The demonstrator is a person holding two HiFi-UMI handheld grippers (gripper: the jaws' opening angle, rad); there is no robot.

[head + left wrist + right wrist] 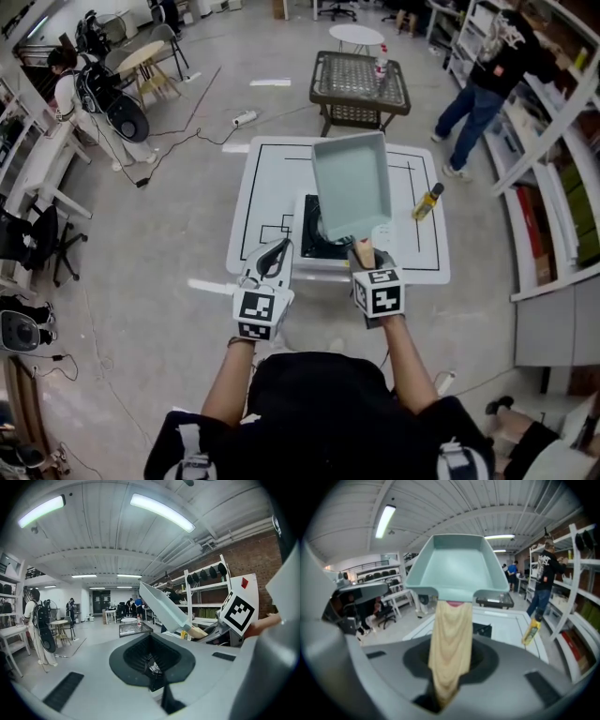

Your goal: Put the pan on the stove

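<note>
- The left gripper (274,258) hangs near the front edge of the table – its jaw tips seem to meet, and its own view shows nothing between them, so it carries nothing.
- The right gripper (361,251) is clamped part-way closed on the pan's wooden handle (450,653), which runs straight out between its jaws.
- The pan (352,183), a pale teal rectangular one, is up in the air. It tilts steeply, its far end raised, and its inside looks empty.
- The stove (314,236), a small dark burner, sits on the white table (272,178) just below the handle end of the pan. The pan does not touch it.
- A yellow bottle (427,202) lies to the right of the stove, well clear of it.
- Farther off stand a wire-topped table (360,80) and a person at the shelves (487,84).
- By my reading the pickup and carry are done – what is left is to level the pan, lower it onto the burner and let go of the handle.
</note>
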